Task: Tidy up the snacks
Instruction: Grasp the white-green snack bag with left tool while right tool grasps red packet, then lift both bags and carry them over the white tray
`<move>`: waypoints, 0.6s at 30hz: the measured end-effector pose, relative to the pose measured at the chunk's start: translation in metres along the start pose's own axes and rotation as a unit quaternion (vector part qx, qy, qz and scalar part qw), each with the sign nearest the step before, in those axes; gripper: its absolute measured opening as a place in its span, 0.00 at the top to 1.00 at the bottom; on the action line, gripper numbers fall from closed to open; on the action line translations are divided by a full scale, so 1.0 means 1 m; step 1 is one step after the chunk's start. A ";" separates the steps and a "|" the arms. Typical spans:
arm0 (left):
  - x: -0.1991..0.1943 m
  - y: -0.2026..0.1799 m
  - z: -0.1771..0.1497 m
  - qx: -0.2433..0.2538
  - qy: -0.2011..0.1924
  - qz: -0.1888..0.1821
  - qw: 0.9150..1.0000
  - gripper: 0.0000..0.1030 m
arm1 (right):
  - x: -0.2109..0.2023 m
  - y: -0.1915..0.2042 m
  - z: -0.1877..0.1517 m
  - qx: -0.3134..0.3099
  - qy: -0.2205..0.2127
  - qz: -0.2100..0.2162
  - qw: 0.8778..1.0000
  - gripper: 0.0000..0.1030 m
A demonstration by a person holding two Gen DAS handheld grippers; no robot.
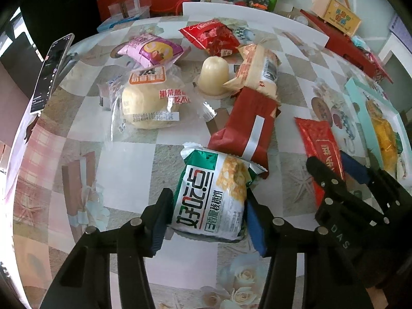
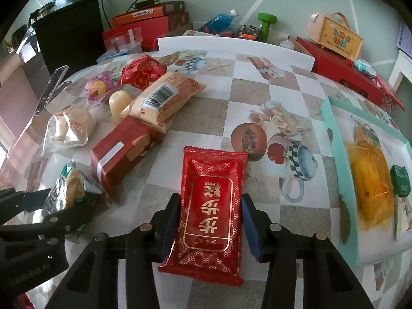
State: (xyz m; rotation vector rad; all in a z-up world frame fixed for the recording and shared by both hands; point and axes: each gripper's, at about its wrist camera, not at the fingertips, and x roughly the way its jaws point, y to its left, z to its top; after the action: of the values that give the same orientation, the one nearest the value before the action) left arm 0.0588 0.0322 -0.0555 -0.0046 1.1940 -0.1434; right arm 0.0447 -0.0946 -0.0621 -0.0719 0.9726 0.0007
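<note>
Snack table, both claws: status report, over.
Left claw shut on green-and-white snack pack. Right claw shut on red packet. Teal tray rightward, path clear.

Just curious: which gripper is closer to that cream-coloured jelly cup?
Left. The left gripper, around a green-and-white packet, sits nearer the jelly cup. The right gripper, around a red packet, is farther off.

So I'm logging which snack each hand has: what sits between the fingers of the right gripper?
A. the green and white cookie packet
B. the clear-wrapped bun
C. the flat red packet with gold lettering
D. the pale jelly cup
C: in the right wrist view the flat red packet lies between the right gripper fingers, whose blue pads press on its edges; the green and white cookie packet is in the left gripper.
</note>
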 end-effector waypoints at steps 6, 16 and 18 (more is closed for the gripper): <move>-0.012 0.008 -0.001 -0.008 -0.017 -0.007 1.000 0.46 | -0.004 -0.002 0.001 0.007 -0.003 0.004 1.000 0.53; -0.027 0.017 0.003 -0.031 -0.048 -0.013 0.998 0.46 | -0.027 -0.010 0.010 0.024 -0.044 0.010 0.999 0.53; -0.031 0.019 0.004 -0.035 -0.058 -0.017 0.998 0.46 | -0.031 -0.012 0.011 0.027 -0.052 0.011 0.998 0.53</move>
State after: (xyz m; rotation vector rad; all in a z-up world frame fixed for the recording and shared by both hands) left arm 0.0533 0.0542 -0.0264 -0.0935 1.0838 -0.1293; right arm 0.0368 -0.1044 -0.0294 -0.0119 0.8682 -0.0010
